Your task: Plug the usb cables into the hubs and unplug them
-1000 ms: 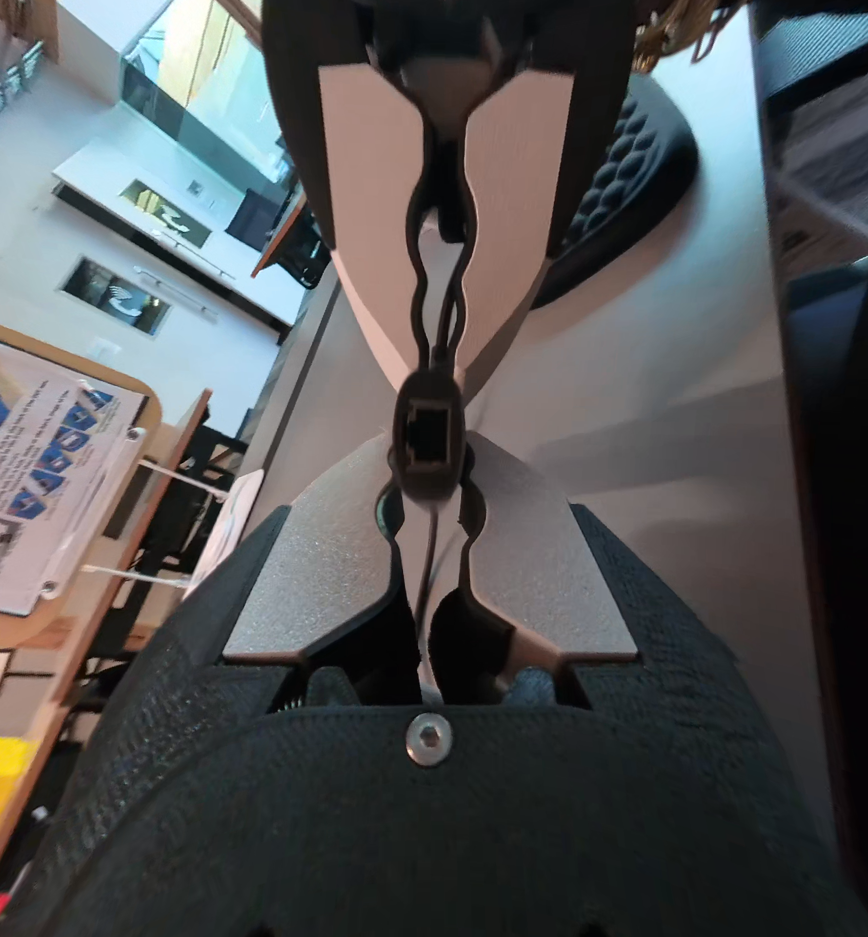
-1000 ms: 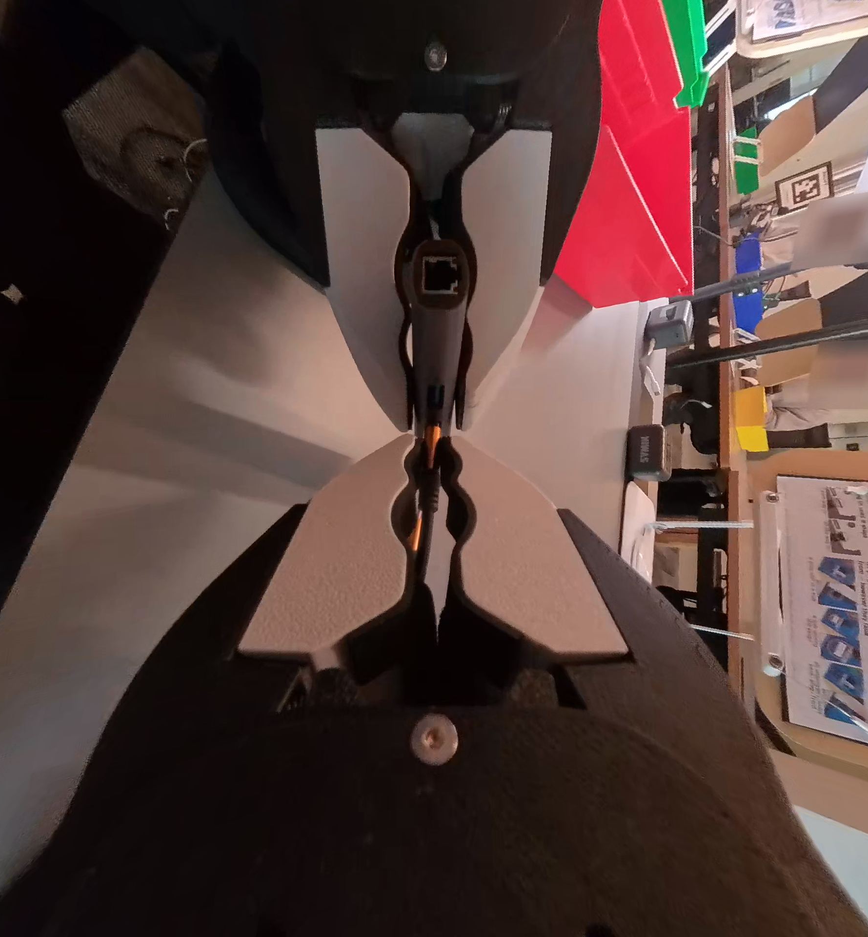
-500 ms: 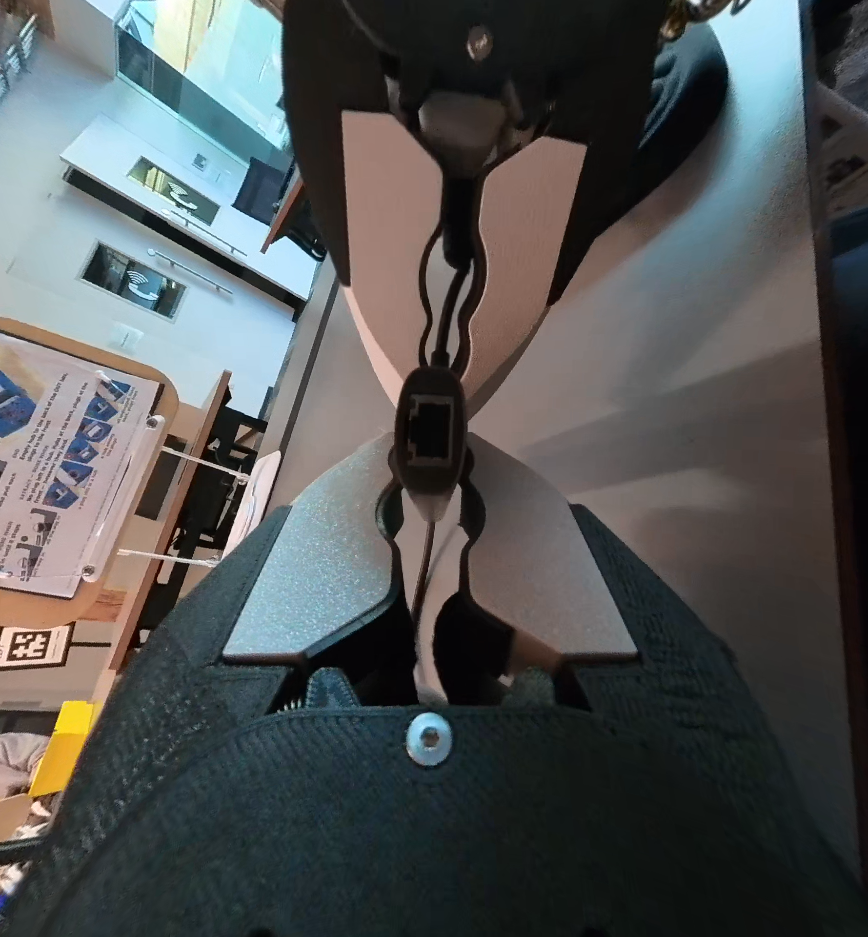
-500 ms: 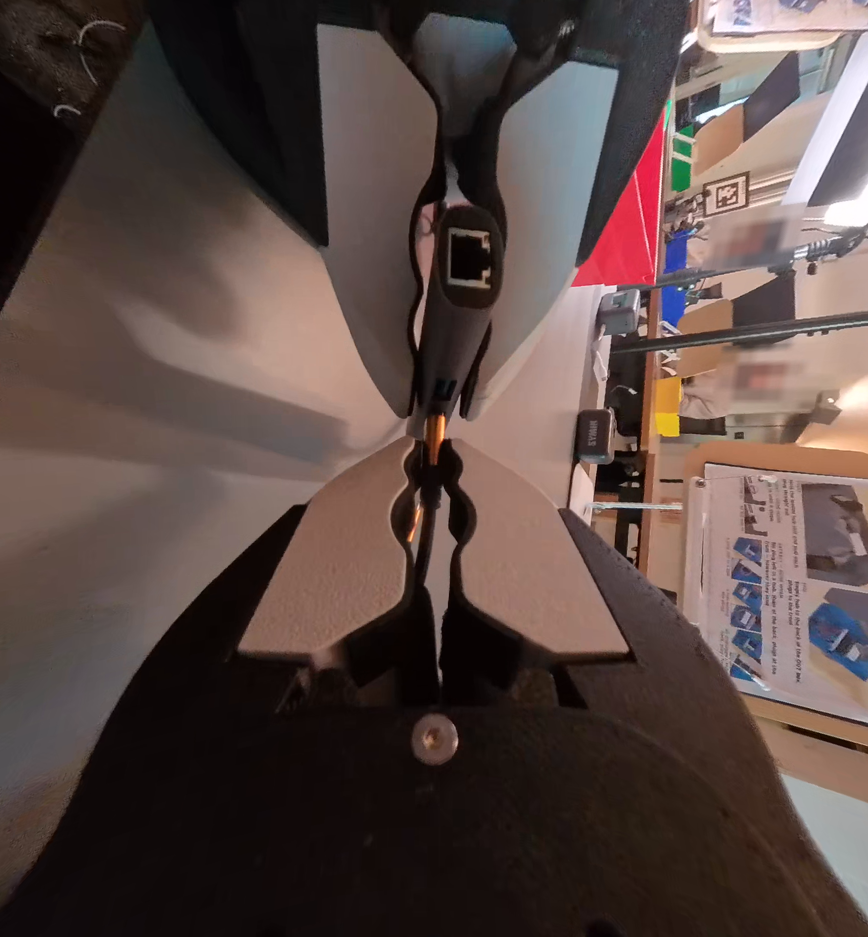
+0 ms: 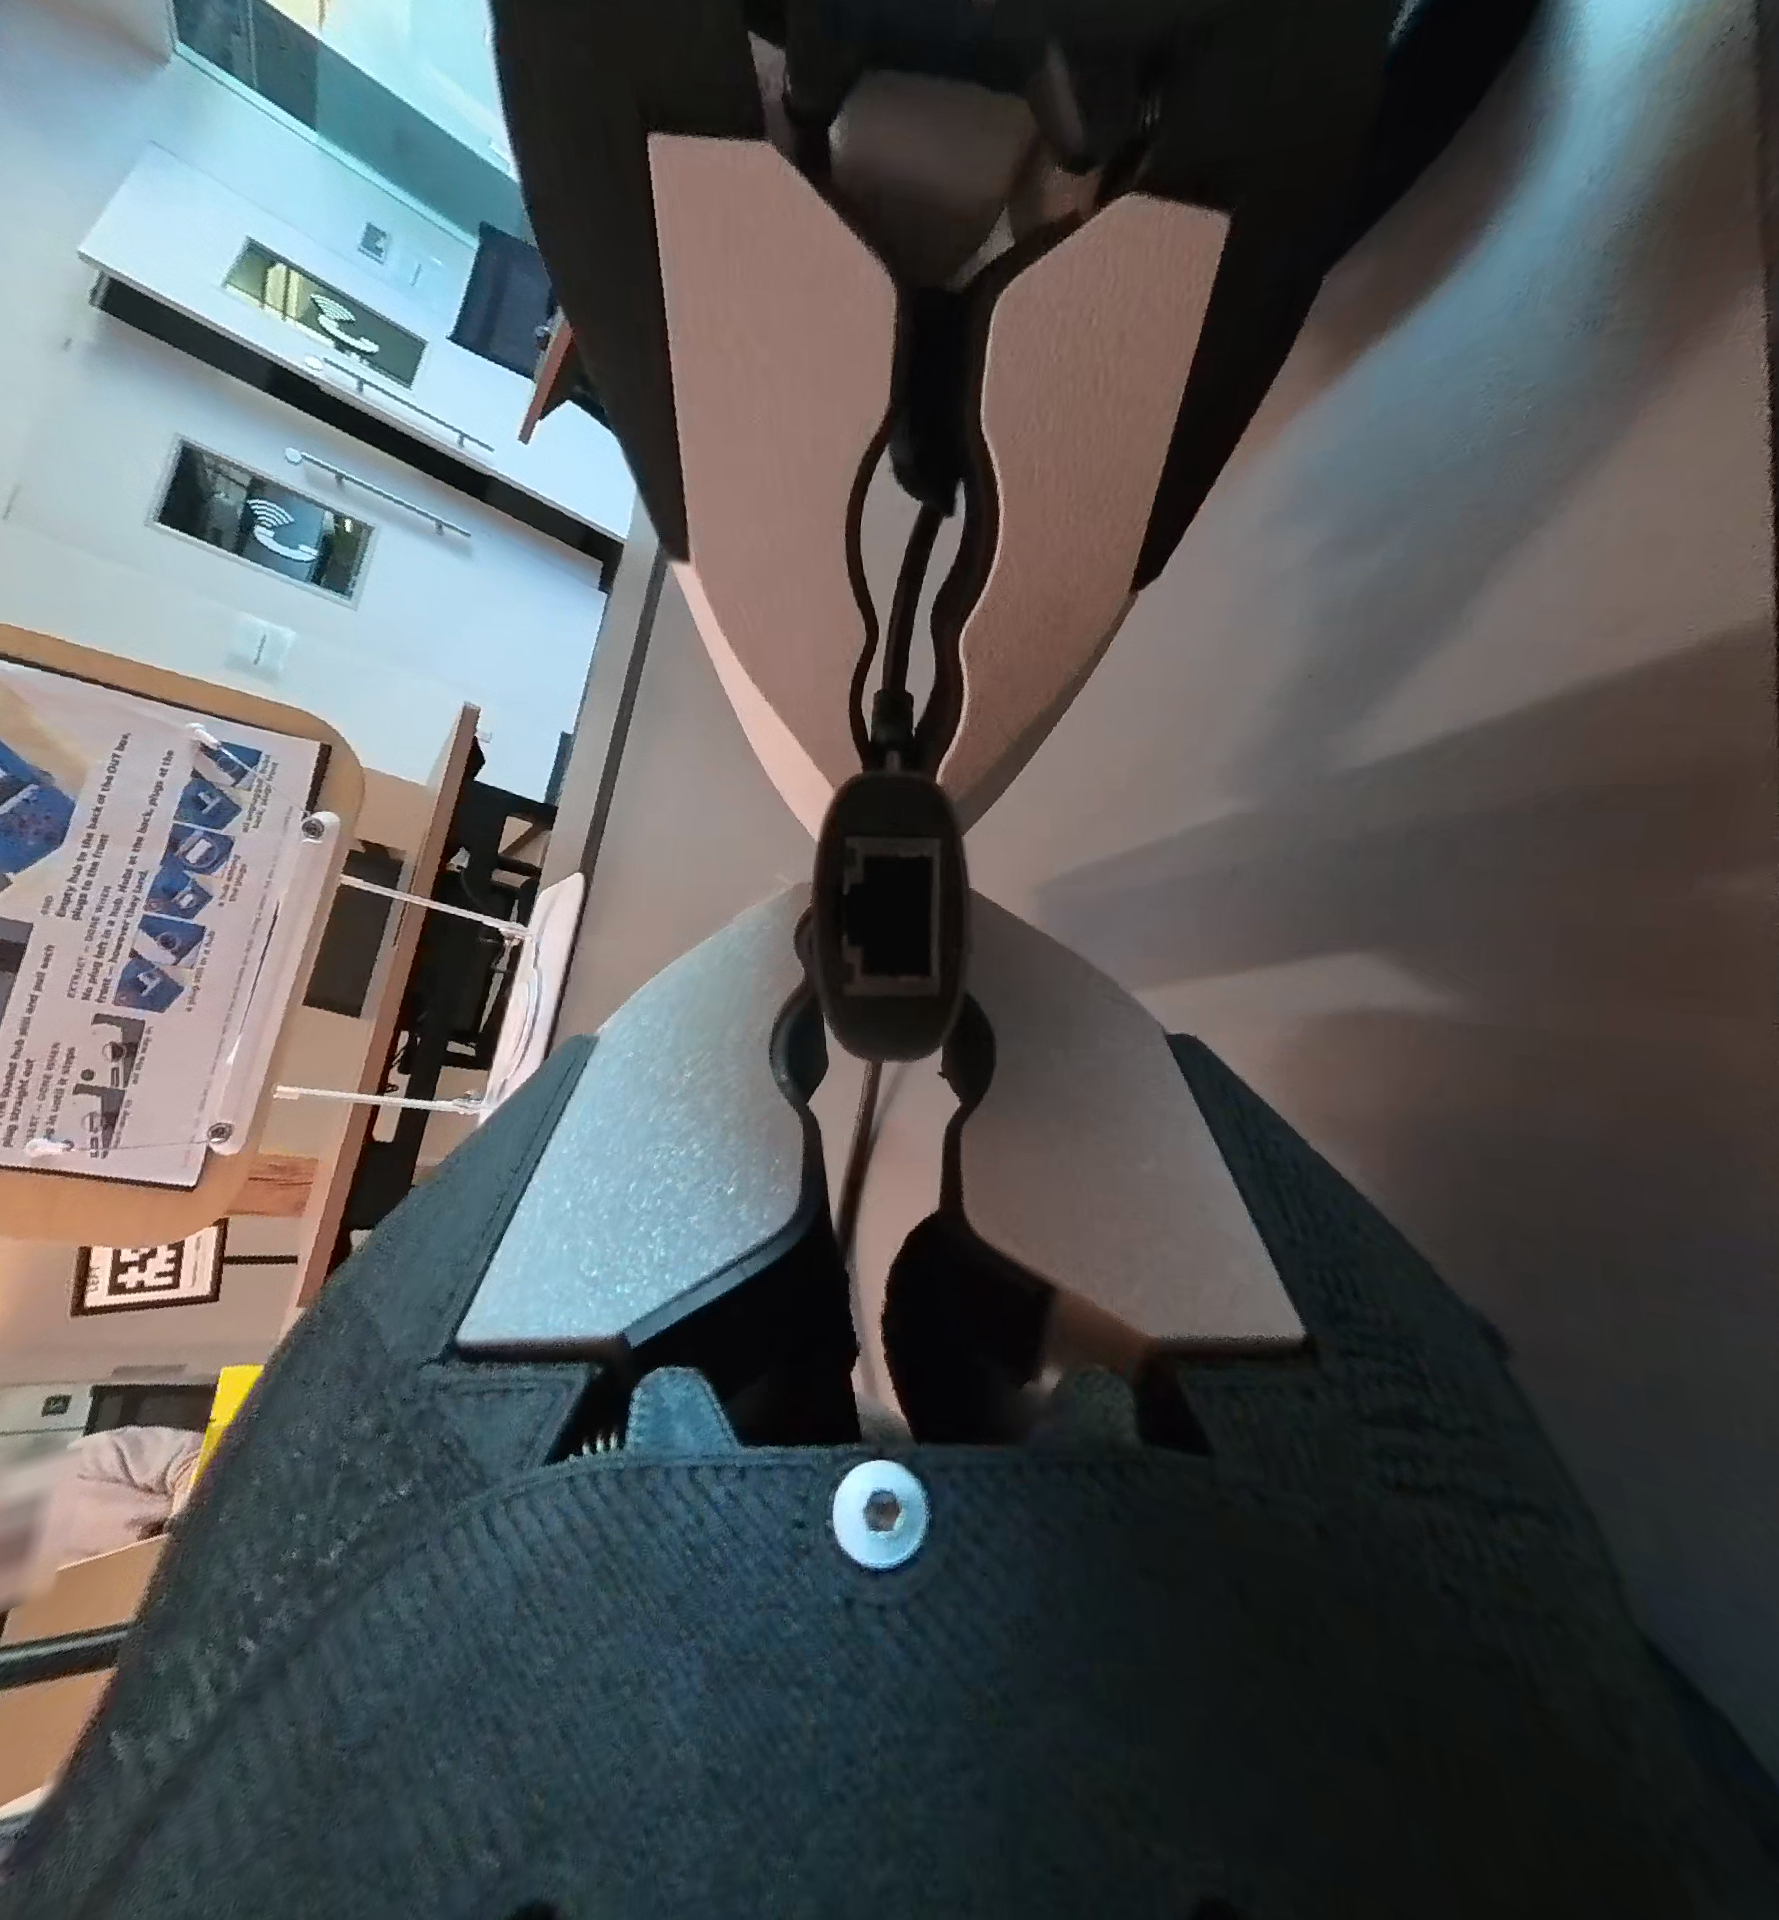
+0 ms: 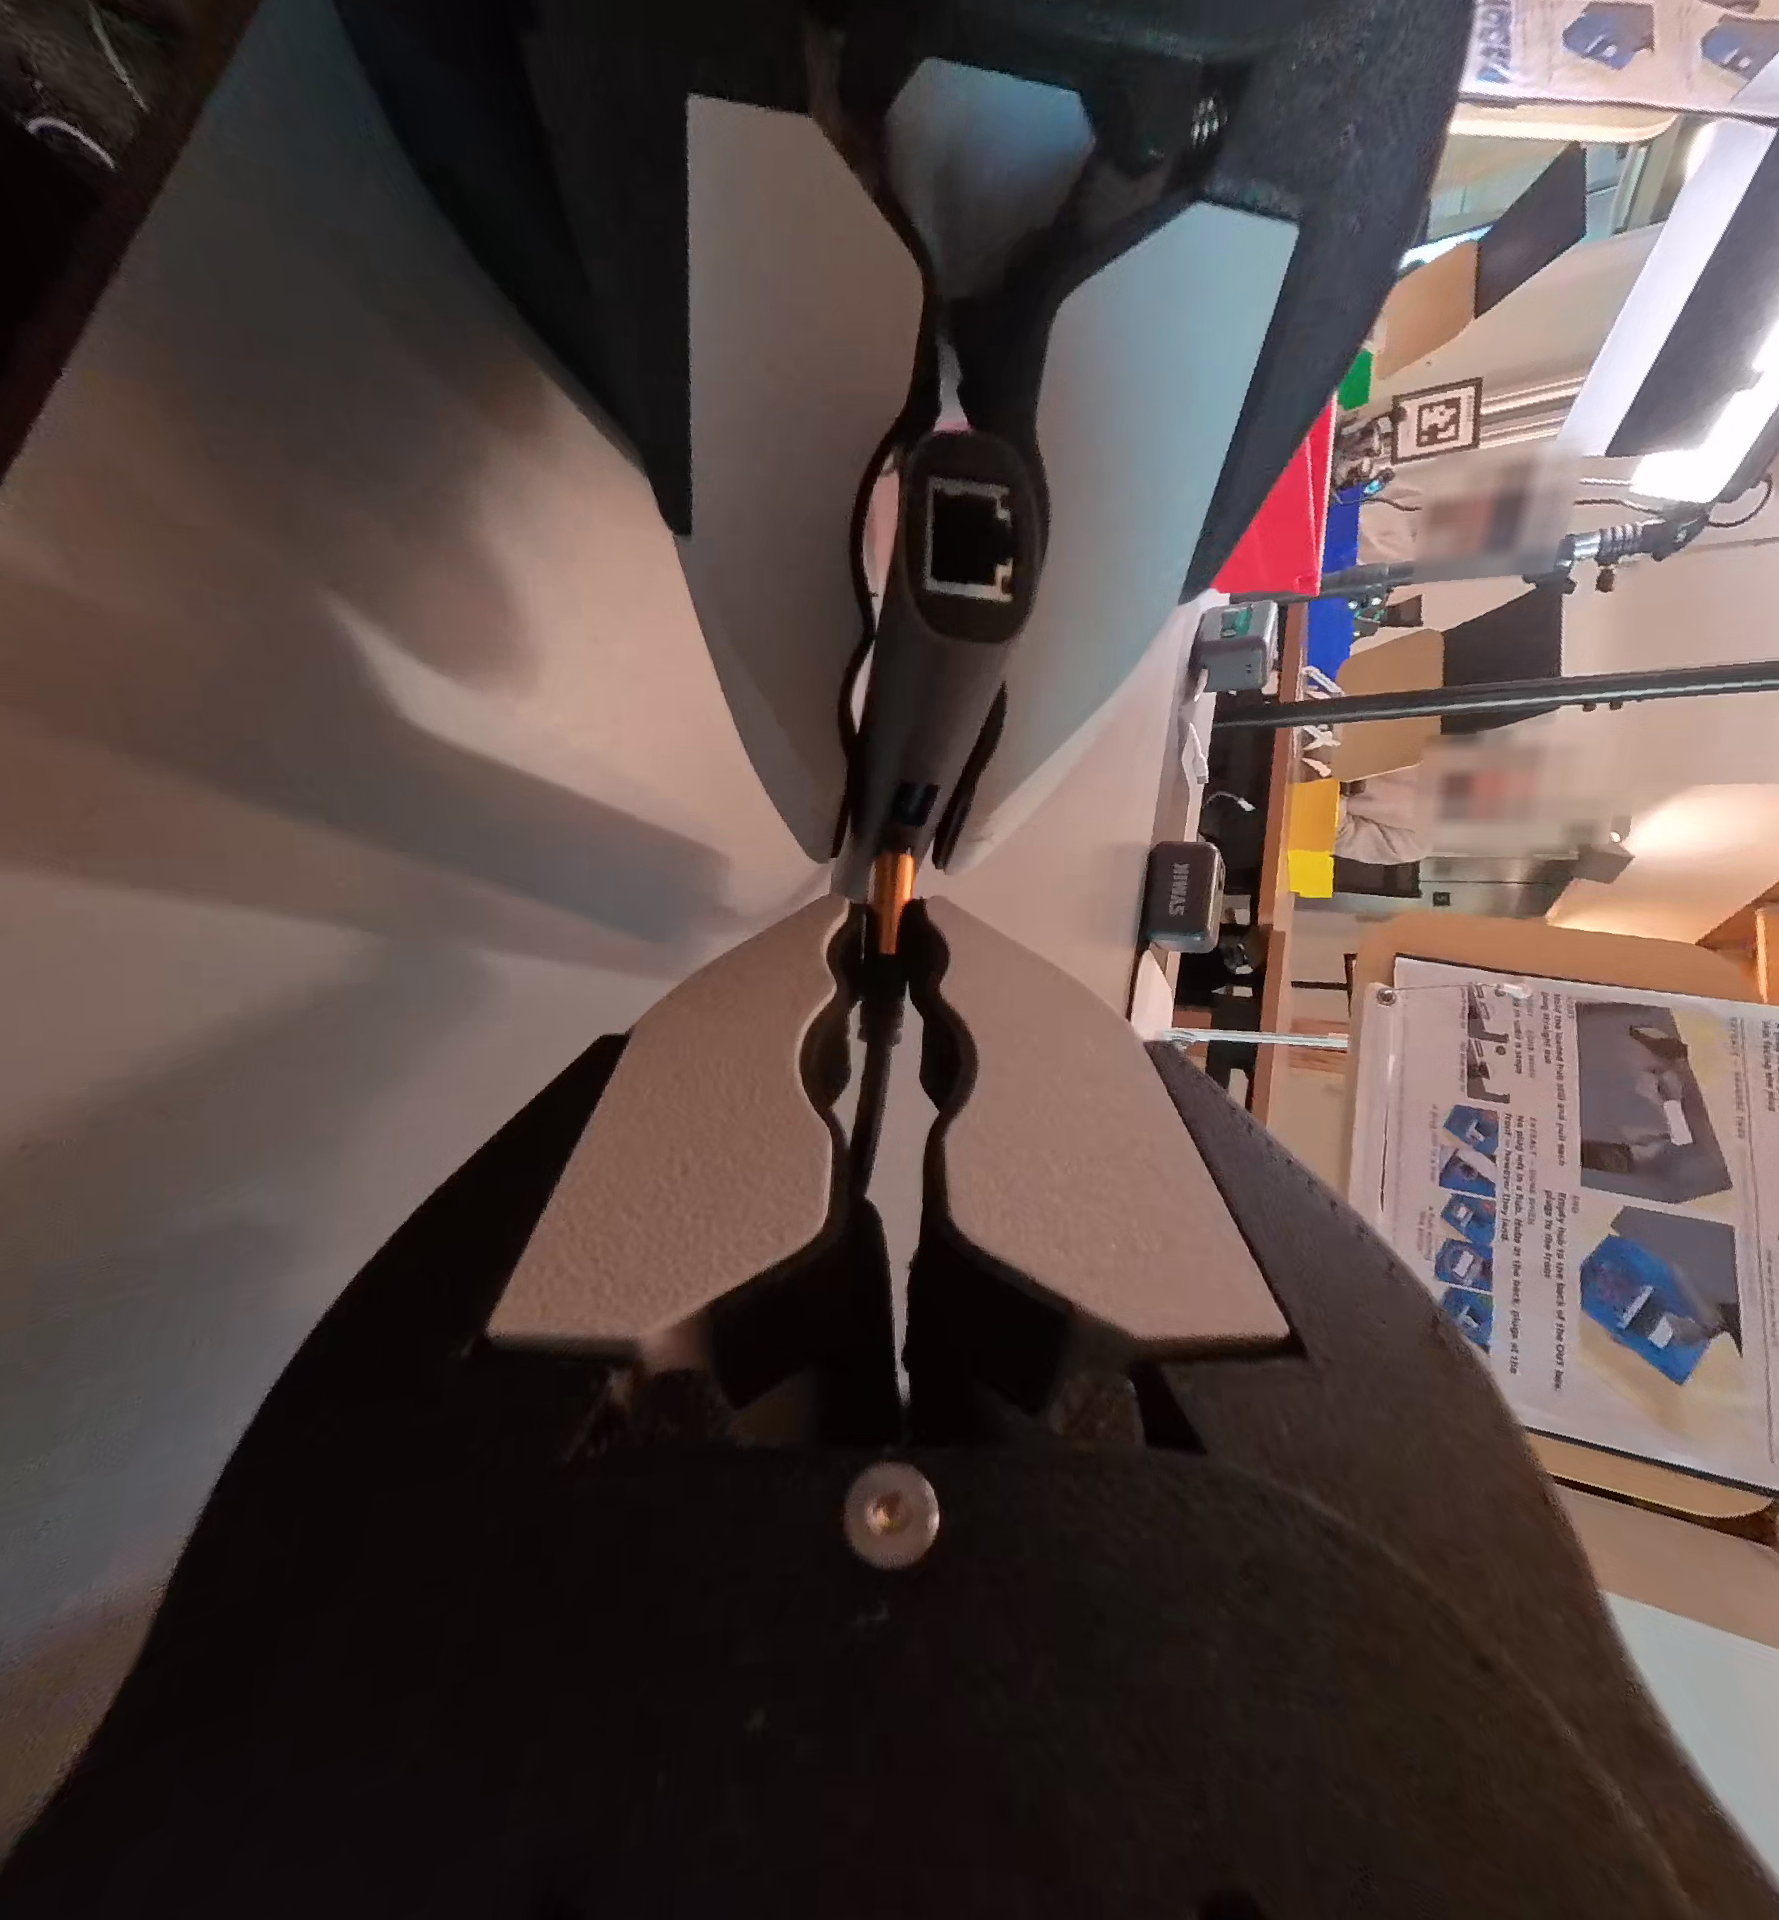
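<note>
Facing each other nose to nose above the table (image 6: pixel 241 935), the two grippers held one hub-and-cable pair between them. The left gripper (image 5: pixel 890 1023) was clamped on the hub (image 5: pixel 890 925), a dark oval body gripped at its sides, so that its square end socket looked straight back into the left wrist camera. Its far end reached toward the right gripper (image 6: pixel 890 914), which was closed on the orange plug (image 6: pixel 887 883) and the thin cable (image 6: pixel 869 1122) behind it.

Holding each part in its own gripper looked meant to let one hand steady the hub while the other pushed or pulled along a single line. In the right wrist view the hub's long axis ran away from the plug, tilted slightly right, with the socket end farthest off. The plug sat right at the hub's near end, beside a blue port, and seemed at least partly seated; how deep could not be told.

Well beyond the hub, at the table's edge, stood an instruction sheet (image 6: pixel 1612 1226).
</note>
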Demonstrator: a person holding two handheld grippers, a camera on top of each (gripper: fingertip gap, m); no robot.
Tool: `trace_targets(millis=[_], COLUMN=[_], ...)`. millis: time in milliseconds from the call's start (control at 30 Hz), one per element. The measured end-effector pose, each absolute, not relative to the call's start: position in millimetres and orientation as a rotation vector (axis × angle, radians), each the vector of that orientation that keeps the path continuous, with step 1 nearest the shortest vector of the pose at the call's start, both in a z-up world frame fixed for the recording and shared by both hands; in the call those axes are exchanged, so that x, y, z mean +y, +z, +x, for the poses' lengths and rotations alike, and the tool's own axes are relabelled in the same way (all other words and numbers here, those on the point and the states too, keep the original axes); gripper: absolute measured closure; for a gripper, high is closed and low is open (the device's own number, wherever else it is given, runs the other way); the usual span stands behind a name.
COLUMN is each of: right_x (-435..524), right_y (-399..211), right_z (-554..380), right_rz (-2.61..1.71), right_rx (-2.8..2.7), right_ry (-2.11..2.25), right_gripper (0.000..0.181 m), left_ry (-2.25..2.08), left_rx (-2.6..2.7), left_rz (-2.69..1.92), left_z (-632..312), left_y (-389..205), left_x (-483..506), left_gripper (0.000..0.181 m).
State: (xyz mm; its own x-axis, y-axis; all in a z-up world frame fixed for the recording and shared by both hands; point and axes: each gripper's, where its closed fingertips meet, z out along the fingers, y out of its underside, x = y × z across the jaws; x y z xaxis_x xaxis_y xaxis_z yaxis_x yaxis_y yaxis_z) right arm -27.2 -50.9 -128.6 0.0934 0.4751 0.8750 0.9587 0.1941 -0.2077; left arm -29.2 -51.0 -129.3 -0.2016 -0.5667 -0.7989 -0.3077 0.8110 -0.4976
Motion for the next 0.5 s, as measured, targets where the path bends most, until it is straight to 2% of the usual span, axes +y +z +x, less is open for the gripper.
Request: trace_targets(millis=[500], right_x=[-56], right_y=[-118], right_z=[-29], right_rz=[-1.445], right_rx=[-1.514], right_ry=[-0.543], right_gripper=[0.174], left_ry=[-0.314], left_rx=[1.755], left_rz=[-0.642], left_z=[-29], left_y=[-120], left_x=[-56], left_gripper=[0.163])
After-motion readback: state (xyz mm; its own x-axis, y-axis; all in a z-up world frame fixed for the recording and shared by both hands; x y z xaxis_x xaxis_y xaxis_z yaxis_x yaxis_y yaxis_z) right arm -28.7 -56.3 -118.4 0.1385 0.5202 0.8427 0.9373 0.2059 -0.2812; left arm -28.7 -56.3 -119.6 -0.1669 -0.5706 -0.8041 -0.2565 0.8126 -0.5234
